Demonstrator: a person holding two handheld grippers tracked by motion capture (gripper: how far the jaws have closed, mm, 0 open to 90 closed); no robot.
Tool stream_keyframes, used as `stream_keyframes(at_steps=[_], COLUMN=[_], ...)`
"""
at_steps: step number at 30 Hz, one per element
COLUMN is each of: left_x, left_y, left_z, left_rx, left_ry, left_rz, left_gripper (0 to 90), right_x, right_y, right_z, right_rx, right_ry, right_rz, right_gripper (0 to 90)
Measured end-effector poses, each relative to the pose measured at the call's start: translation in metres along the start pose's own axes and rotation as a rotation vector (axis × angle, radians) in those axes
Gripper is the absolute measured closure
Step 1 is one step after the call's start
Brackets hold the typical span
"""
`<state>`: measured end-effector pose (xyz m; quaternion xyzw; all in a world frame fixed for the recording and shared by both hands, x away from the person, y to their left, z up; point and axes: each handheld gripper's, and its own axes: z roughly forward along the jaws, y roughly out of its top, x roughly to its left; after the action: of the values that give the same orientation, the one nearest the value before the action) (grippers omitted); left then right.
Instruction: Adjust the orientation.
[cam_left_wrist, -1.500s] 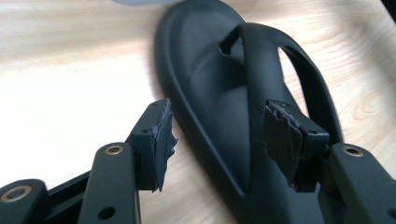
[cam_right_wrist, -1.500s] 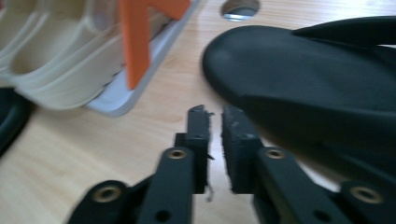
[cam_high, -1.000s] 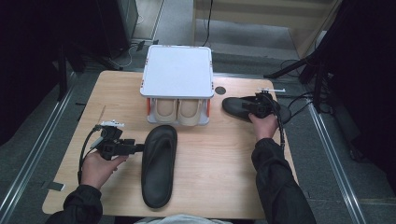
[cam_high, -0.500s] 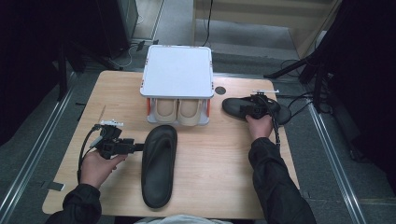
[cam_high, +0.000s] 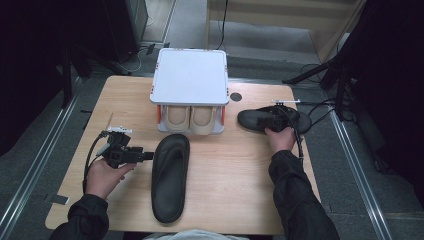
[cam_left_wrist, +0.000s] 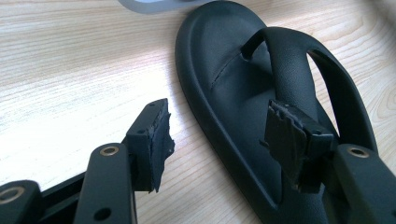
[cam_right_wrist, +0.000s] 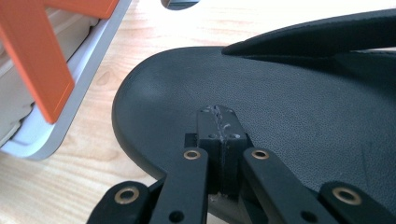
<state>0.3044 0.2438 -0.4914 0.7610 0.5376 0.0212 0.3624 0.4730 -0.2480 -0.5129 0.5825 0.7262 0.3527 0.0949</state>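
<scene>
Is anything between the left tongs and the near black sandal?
Nothing visible. The left tongs stand open astride the near sandal's edge, one pad over the bare table, the other over the footbed by the strap. No other object lies between them.

White rack (cam_high: 190, 82); beige shoes (cam_high: 191, 118)

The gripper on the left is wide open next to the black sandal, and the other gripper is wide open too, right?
Not quite. The right gripper is shut, its pads pressed together above the other black sandal, as the right gripper view shows. The left gripper is open beside its sandal.
</scene>
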Motion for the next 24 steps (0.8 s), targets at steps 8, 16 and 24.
stream_keyframes(at_steps=[8, 16, 24], left_x=[0.006, 0.009, 0.014], left_y=[0.004, 0.009, 0.012], left_z=[-0.002, -0.002, -0.004], left_rx=[-0.001, -0.003, -0.016], left_ry=[-0.003, 0.006, -0.008], left_rz=[-0.007, 0.007, -0.005], left_gripper=[40.5, 40.4, 40.5], right_x=[0.000, -0.003, 0.001], right_y=[-0.011, -0.025, -0.038], right_z=[-0.010, -0.022, -0.034], right_rx=[0.017, 0.026, 0.038], right_ry=[0.018, 0.040, 0.039], right_rz=[-0.023, -0.028, -0.046], right_gripper=[90.0, 90.0, 89.8])
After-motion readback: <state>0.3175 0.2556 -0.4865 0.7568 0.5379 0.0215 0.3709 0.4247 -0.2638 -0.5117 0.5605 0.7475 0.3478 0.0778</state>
